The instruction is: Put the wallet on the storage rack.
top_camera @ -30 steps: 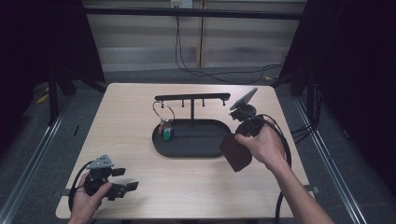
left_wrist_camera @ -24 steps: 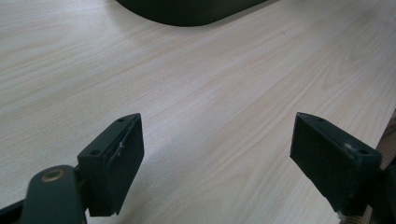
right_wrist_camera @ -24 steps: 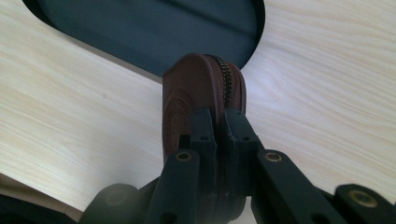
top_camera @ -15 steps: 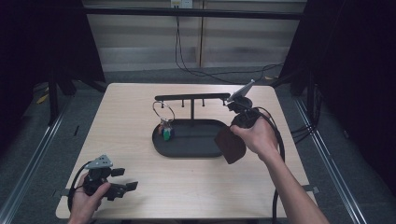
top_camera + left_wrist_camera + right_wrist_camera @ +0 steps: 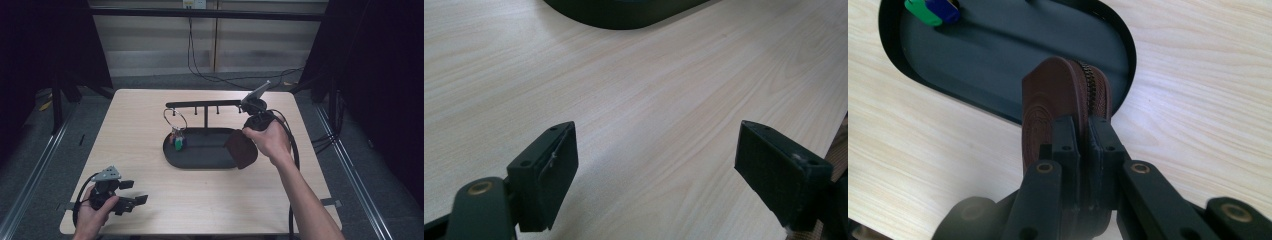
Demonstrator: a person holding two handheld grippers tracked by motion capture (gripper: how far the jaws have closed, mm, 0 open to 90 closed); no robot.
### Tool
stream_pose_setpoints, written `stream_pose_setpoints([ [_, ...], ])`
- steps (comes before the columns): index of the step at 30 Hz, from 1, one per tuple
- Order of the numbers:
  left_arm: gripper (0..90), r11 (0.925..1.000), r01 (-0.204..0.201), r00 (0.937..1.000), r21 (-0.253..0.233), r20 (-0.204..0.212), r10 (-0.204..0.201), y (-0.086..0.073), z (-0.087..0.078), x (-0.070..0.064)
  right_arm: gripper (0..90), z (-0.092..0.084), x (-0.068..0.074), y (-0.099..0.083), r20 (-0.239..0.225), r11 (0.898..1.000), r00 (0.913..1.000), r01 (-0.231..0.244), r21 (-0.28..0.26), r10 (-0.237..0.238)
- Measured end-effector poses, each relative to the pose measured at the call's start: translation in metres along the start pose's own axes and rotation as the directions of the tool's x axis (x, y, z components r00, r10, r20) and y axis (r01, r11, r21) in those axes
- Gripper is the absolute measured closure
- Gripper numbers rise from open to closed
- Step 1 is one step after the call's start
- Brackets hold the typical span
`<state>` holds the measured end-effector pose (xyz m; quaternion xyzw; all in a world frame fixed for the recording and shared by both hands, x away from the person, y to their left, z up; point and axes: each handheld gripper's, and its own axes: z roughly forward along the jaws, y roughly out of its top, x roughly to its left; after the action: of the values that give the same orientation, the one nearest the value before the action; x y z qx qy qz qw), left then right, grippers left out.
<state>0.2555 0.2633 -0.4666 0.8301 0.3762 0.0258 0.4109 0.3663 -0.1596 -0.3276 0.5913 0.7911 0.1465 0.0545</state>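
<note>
My right gripper (image 5: 246,136) is shut on a brown leather zip pouch (image 5: 241,150), which hangs on edge over the right end of a black oval tray (image 5: 200,165). In the right gripper view the jaws clamp the pouch (image 5: 1058,95) by its zipped edge above the tray (image 5: 998,65). A key ring with green and blue tags (image 5: 176,139) hangs from the left peg of a black rack (image 5: 202,104) rising from the tray. These tags (image 5: 933,10) lie at the tray's far end. My left gripper (image 5: 134,192) rests open near the table's front left corner, with bare wood between its pads (image 5: 549,170).
The light wooden table (image 5: 135,120) has dark floor and metal rails on both sides. Cables trail from the right gripper off the table's right edge. The tray's edge (image 5: 624,10) shows at the top of the left gripper view.
My right hand has carried the pouch left and a little away from me, from beside the tray's right end to over it. The left gripper has stayed put.
</note>
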Motion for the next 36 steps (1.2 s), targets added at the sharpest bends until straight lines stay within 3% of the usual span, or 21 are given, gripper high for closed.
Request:
stream_pose_setpoints([
  [14,17.7,1.0000,0.006,1.0000,-0.006,-0.002,-0.006,0.000,-0.001,0.000,83.9,0.003,-0.016,0.007,-0.071,0.994,0.9938,-0.090,-0.063,0.085],
  [20,17.6,1.0000,0.008,1.0000,-0.004,-0.004,-0.008,0.001,0.000,0.001,83.9,0.008,-0.022,0.007,-0.109,0.985,0.9858,-0.139,-0.104,0.128],
  [30,17.7,0.9999,0.010,0.9999,-0.003,-0.002,-0.010,0.001,0.001,0.001,84.0,0.026,-0.027,0.007,-0.155,0.978,0.9742,-0.181,-0.108,0.164],
  [36,17.7,0.9999,0.012,0.9999,0.003,-0.003,-0.012,0.001,0.002,0.002,84.1,0.029,-0.032,0.007,-0.197,0.969,0.9620,-0.215,-0.119,0.190],
])
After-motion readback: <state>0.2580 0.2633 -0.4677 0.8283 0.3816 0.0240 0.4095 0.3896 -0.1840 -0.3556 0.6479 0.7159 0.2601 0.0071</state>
